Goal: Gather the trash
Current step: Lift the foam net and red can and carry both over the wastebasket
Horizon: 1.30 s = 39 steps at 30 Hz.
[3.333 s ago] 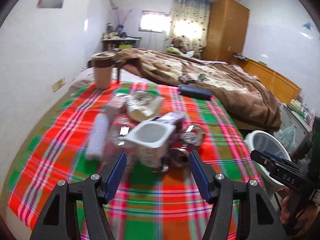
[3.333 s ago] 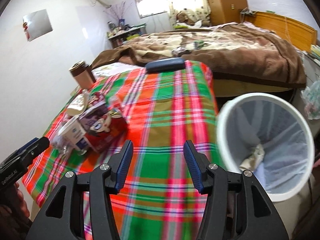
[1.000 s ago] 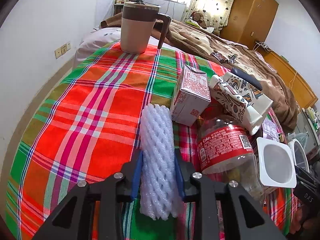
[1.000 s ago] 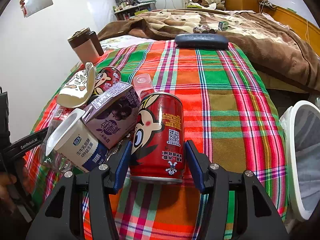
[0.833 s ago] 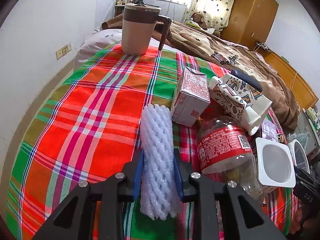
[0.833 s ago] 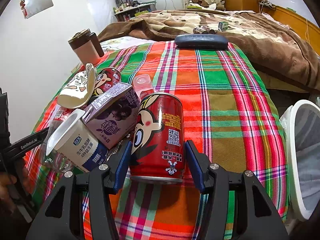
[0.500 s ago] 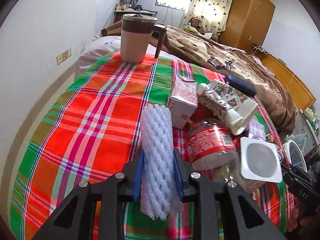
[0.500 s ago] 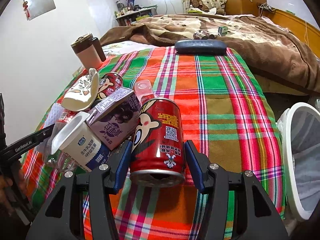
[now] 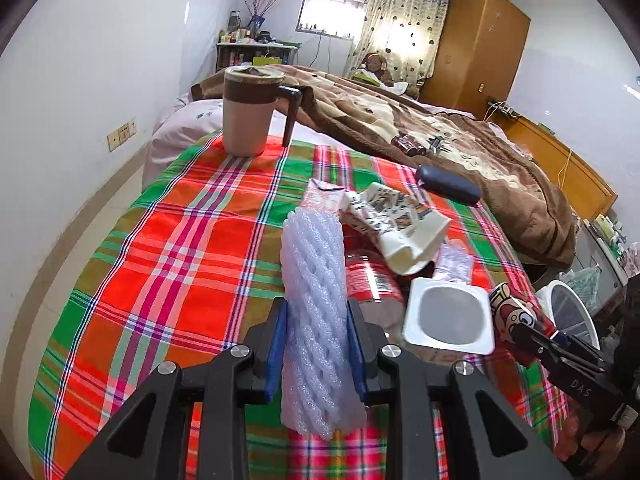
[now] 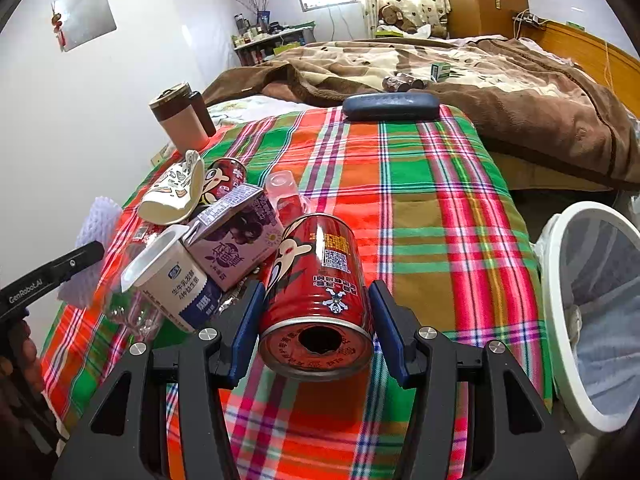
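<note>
My left gripper (image 9: 316,344) is shut on a white foam net sleeve (image 9: 314,300), held clear of the plaid tablecloth (image 9: 168,256). My right gripper (image 10: 316,320) is shut on a red cartoon can (image 10: 320,280), lifted and tipped so its opened end faces the camera. On the cloth lies a heap of trash: a white yogurt cup (image 10: 168,276), a purple drink carton (image 10: 236,240), a crushed paper cup (image 10: 176,196), a second red can (image 10: 224,176) and a clear plastic bottle (image 9: 372,280). The white mesh waste bin (image 10: 592,312) stands off the table's right edge.
A brown lidded mug (image 9: 250,110) stands at the table's far left corner. A dark blue case (image 10: 390,106) lies at the far edge. Behind it is a bed with a brown blanket (image 10: 480,76). A white wall (image 9: 80,100) runs along the left.
Both grippers have risen with their loads. The foam sleeve has come up off the cloth, and the red can has lifted and tipped its opened end toward the camera.
</note>
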Each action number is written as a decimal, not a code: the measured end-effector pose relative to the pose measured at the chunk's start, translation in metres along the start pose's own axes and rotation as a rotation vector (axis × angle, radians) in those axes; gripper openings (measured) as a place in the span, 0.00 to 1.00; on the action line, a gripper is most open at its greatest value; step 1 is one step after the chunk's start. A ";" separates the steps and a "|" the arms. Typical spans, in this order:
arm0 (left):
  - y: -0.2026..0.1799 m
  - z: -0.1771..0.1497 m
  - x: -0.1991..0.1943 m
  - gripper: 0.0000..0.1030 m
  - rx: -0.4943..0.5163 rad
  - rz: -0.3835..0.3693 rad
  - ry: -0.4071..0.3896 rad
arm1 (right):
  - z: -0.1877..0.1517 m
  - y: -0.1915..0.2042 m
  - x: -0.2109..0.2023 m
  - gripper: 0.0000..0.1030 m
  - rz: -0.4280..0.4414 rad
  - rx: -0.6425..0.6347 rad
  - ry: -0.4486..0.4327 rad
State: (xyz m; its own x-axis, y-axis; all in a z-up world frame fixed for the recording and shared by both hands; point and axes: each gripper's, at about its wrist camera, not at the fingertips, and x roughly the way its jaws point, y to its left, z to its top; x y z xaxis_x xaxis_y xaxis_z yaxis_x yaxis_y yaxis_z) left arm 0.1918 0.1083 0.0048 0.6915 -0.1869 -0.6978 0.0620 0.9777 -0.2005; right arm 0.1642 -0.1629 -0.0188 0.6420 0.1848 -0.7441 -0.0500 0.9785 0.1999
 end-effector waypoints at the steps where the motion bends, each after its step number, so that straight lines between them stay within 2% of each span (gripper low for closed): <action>1: -0.002 0.000 -0.002 0.27 0.002 -0.003 -0.003 | -0.001 -0.001 0.001 0.53 -0.006 -0.008 0.009; 6: -0.011 -0.003 -0.005 0.27 0.008 -0.015 -0.004 | -0.007 -0.005 0.015 0.53 0.017 -0.017 0.102; 10: -0.014 -0.006 -0.006 0.27 0.009 -0.016 0.005 | -0.001 0.003 0.027 0.53 -0.026 -0.059 0.165; 12: -0.014 -0.007 -0.005 0.27 0.004 -0.020 0.007 | 0.003 0.006 0.033 0.53 -0.045 -0.068 0.166; 14: -0.014 -0.008 -0.007 0.28 0.004 -0.019 0.006 | 0.004 0.003 0.035 0.53 -0.018 -0.033 0.171; 16: -0.015 -0.009 -0.008 0.27 0.007 -0.015 0.006 | 0.003 -0.001 0.031 0.53 0.009 -0.006 0.154; 19: -0.019 -0.009 -0.010 0.27 0.009 -0.016 0.004 | 0.000 -0.001 0.026 0.53 -0.029 -0.031 0.123; 26: -0.036 -0.009 -0.019 0.28 0.034 -0.036 -0.014 | 0.000 -0.012 0.003 0.53 0.019 0.017 0.054; 34: -0.075 -0.007 -0.030 0.27 0.099 -0.088 -0.026 | 0.002 -0.035 -0.024 0.53 0.042 0.063 0.010; 39: -0.113 -0.011 -0.028 0.27 0.157 -0.135 -0.016 | 0.000 -0.061 -0.046 0.53 0.021 0.099 -0.024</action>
State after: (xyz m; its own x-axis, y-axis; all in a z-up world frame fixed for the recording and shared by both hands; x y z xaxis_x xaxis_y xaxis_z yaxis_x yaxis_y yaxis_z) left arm 0.1576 0.0020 0.0399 0.6808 -0.3174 -0.6601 0.2658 0.9469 -0.1811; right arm 0.1377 -0.2308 0.0027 0.6601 0.2017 -0.7236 0.0113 0.9605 0.2780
